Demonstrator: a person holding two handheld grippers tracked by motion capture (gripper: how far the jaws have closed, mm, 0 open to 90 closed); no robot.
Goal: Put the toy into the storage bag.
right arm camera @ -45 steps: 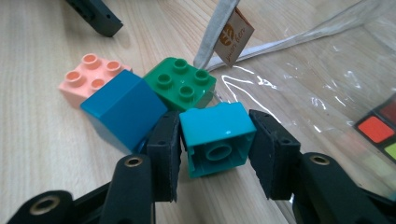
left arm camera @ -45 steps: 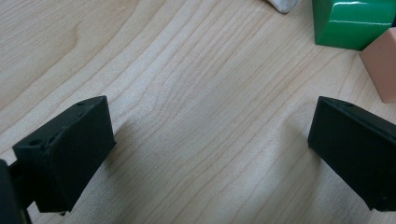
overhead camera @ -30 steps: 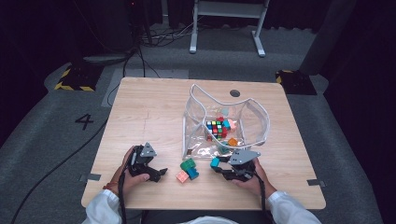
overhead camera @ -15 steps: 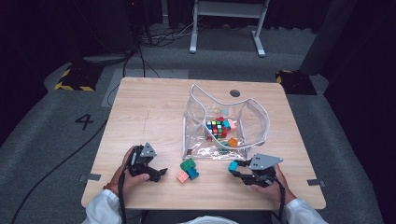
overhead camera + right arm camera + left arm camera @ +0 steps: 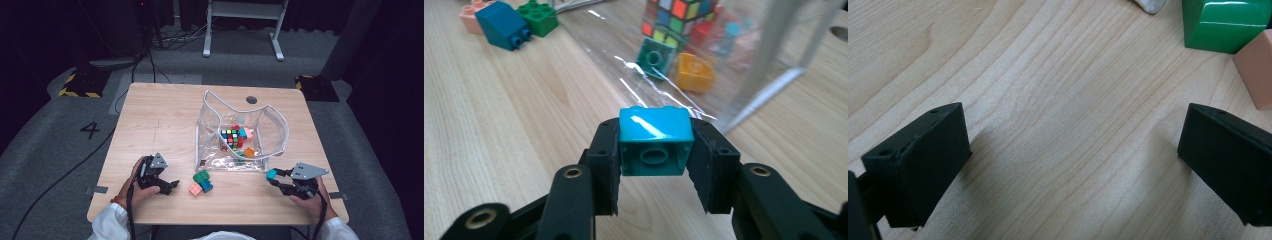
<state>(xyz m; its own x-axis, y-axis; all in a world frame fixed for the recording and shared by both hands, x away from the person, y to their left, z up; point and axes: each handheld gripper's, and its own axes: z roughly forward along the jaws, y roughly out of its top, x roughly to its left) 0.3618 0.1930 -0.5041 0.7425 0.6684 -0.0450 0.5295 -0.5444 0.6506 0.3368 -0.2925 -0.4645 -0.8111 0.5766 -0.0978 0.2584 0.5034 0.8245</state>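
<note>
A clear soft-plastic pouch with a white-piped rim (image 5: 280, 117) stands open at the centre of the high view on the pale wooden table (image 5: 160, 120). Inside it lie a multicoloured puzzle cube (image 5: 230, 138), an orange building block (image 5: 249, 152), a teal-green block (image 5: 654, 58) and some pink and blue pieces too blurred to tell apart.

Just below the pouch, in the lower middle of the high view, a green studded block (image 5: 201, 177), a dark blue sloped block (image 5: 206, 185) and a salmon-pink block (image 5: 195, 189) sit in a touching cluster.

At the lower right of the high view, the right gripper (image 5: 272, 176) pinches a turquoise building block (image 5: 271, 174) clear of the pouch's lower right corner. The right gripper view adds the block's hollow underside and both pads pressed flat on its sides.

At the lower left, the left gripper (image 5: 172, 185) rests low over the table. Its own view shows the jaws spread wide over bare wood, with the green and pink blocks at the upper right edge.
</note>
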